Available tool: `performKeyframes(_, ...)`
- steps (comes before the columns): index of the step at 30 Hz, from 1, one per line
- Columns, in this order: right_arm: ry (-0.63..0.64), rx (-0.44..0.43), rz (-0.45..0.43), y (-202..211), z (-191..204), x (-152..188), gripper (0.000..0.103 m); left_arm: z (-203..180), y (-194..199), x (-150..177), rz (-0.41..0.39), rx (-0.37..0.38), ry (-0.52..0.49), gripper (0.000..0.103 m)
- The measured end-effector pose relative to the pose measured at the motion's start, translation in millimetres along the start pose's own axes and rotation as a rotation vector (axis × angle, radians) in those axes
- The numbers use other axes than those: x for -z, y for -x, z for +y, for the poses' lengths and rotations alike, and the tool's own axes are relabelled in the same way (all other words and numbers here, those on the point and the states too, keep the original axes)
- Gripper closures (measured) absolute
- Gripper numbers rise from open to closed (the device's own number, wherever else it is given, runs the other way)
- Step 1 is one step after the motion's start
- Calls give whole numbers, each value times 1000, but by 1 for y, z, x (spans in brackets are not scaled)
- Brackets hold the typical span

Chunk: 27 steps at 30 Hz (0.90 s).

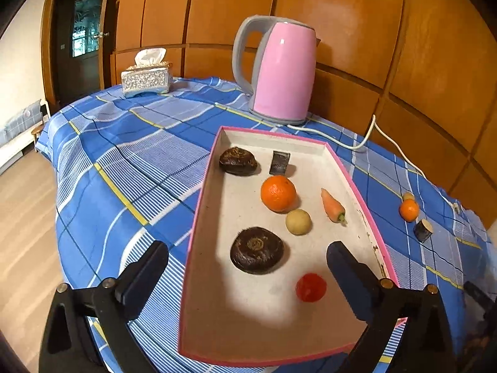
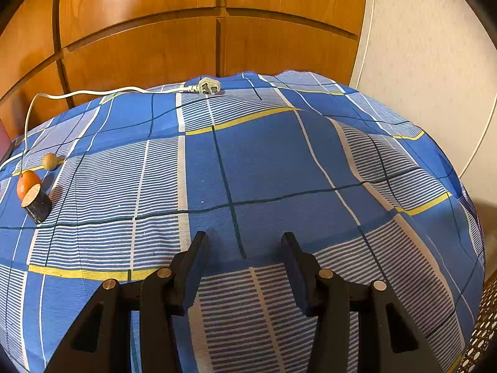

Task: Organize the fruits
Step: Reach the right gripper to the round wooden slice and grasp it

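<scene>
Left wrist view: left hand-held gripper [image 1: 247,250] is standing wide apart, nothing between its pads, hanging over the near end of the pink-rimmed tray [image 1: 351,171]. Only this view is showing the tray contents, near to far: red fruit [image 1: 311,287] just ahead of the right finger, big dark round fruit [image 1: 256,250], pale yellow ball [image 1: 298,222] touching the orange [image 1: 278,193], carrot [image 1: 333,205] toward the right wall, then a dark cut piece [image 1: 279,162] and a second dark fruit [image 1: 238,161] at the far end. Behind the tray, the pink kettle [image 1: 279,71] and a tissue box [image 1: 146,77] are sitting on the blue plaid cloth [image 1: 130,143] covering the bench.

Right wrist view: right hand-held gripper [image 2: 244,242] is part-way open, empty, over bare cloth. It is showing the kettle's white plug [image 2: 209,87] at the far edge.

Both views are catching the leftovers outside the tray: cut dark stub [image 2: 36,202], small orange [image 2: 27,183], small tan ball [image 2: 49,161], close together.
</scene>
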State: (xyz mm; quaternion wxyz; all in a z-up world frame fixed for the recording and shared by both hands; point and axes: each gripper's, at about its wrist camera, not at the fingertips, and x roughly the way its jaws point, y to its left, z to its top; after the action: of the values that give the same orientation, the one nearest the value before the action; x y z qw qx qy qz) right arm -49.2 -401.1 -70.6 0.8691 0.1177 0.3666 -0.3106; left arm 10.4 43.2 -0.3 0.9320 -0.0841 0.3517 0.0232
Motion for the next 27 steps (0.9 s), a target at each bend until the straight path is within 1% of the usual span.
performKeyframes(12, 11, 12, 2, 1, 2, 1, 54, 0, -17, 16, 83, -24, -3, 0)
performKeyframes(20, 12, 13, 4, 1, 2, 1, 54, -1, -19, 17, 93, -14, -2, 0)
performKeyframes(24, 35, 23, 17, 3, 6, -2, 54, 0, -21, 17, 95, -6, 6, 0)
performKeyframes(25, 38, 3, 24, 5, 8, -3, 54, 1, -21, 17, 95, -5, 9, 0)
performKeyframes(26, 40, -43, 34, 7, 11, -5, 54, 1, -22, 16, 93, -4, 12, 0)
performKeyframes(27, 48, -71, 39, 9, 15, -6, 54, 1, -22, 16, 93, -1, 16, 0)
